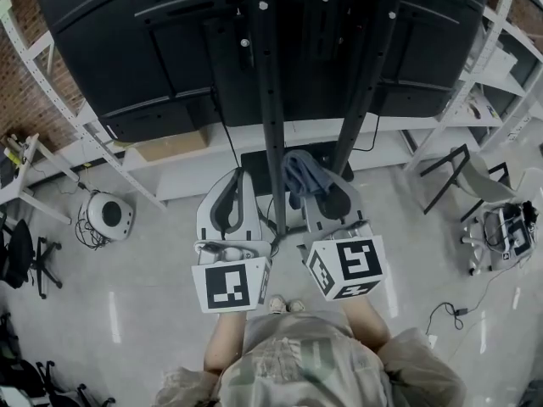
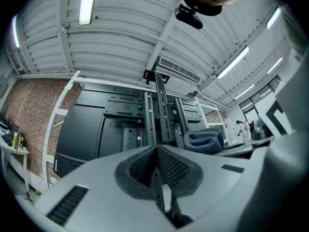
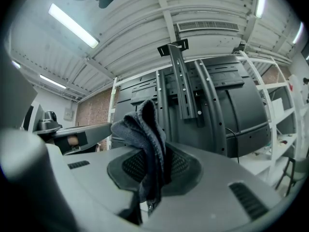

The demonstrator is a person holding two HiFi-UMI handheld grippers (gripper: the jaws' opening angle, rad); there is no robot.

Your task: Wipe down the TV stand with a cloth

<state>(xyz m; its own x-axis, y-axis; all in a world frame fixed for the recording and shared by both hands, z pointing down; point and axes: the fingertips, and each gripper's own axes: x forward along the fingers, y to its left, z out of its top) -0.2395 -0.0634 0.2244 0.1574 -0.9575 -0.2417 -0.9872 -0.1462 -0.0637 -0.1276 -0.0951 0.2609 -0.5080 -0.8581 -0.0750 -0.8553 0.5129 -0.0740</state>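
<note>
Clamping a grey cloth (image 3: 142, 129) tight between its jaws, our right claw (image 3: 154, 170) holds it up close to the black posts of the TV stand (image 3: 182, 81). Our left claw (image 2: 157, 167), just beside it, is pressed fully together with nothing in it.

The TV stand (image 1: 273, 100)'s base is partly hidden behind the right gripper (image 1: 321, 189); the screen (image 1: 127, 49) runs off the top edge. The cloth (image 3: 145, 129)'s lower end vanishes between that gripper's jaws. Shelf items (image 1: 12, 149), perhaps bottles, are too small to tell.
</note>
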